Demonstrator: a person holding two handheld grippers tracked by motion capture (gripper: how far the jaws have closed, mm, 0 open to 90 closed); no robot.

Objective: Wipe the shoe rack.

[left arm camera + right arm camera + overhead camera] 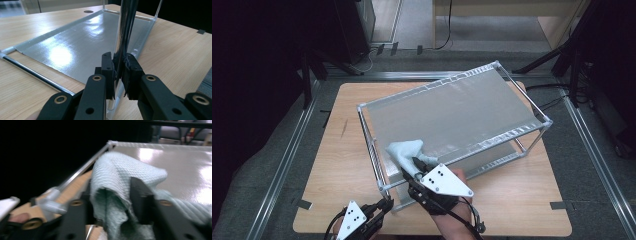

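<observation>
L gripper (119,72) is pinched tight on the near corner post (125,32) of the two-tier metal rack (532,112). From the left gripper view the chrome upright sits squeezed between both pads, w/ the rack's silvery lower shelf (75,47) stretching away ahead of it. Looks like a bracing hold, keeping the frame from sliding on the desk (337,150) while the other hand works.

R gripper (112,202) is up on the top shelf (462,115), just past that same corner. A pale green waffle-weave cloth (117,175) is bunched btwn its jaws and drapes over them. The jaws sit partly spread, not fully clamped, so the cloth looks loosely carried rather than firmly nipped. Can't tell if the pads actually press it, since the fabric hides them and the right gripper view is blurred.

In the high view the cloth (404,150) lies on the shelf's near-left area, directly ahead of the R gripper (418,165), touching the shiny surface. Reads as a wiping job: cloth low and flat to the shelf for contact, rack steadied at the nearest post so the push doesn't shove it. Most of the shelf lies beyond the cloth.
</observation>
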